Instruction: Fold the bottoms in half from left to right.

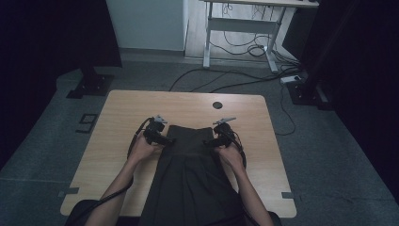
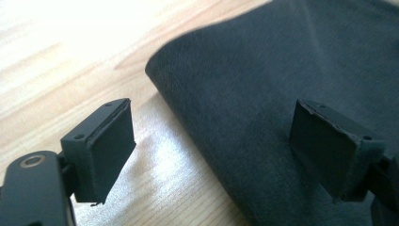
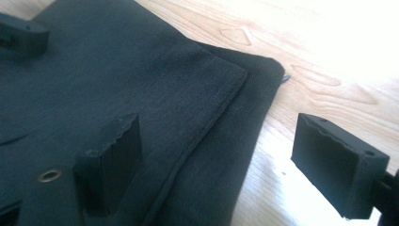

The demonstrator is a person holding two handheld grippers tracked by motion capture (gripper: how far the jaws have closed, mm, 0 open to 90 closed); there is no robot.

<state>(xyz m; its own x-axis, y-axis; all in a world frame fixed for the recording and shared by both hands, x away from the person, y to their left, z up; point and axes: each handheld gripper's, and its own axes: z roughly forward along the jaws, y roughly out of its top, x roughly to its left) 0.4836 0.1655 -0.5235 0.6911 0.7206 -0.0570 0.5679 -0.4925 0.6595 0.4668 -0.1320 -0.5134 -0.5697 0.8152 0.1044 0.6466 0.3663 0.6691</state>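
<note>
Garment (image 3: 141, 70): dark woven cloth, matt, fine ribbed weave, stitched hem; small brass-coloured metal eyelet (image 3: 49, 175). Table (image 2: 70, 61): pale wood grain, smooth, slightly glossy under glare. My left gripper (image 2: 211, 155): matt black plastic jaws. My right gripper (image 3: 226, 160): jaw pads (image 3: 124, 141) serrated, rubbery-looking.

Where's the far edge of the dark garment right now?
In the high view the dark garment lies mid-table; its far edge sits between the left tongs and right tongs, short of the table's black grommet.

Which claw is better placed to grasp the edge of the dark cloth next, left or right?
Right, probably. The right claw already straddles the cloth edge, one jaw over fabric, one over the table. The left claw is close too.
</note>
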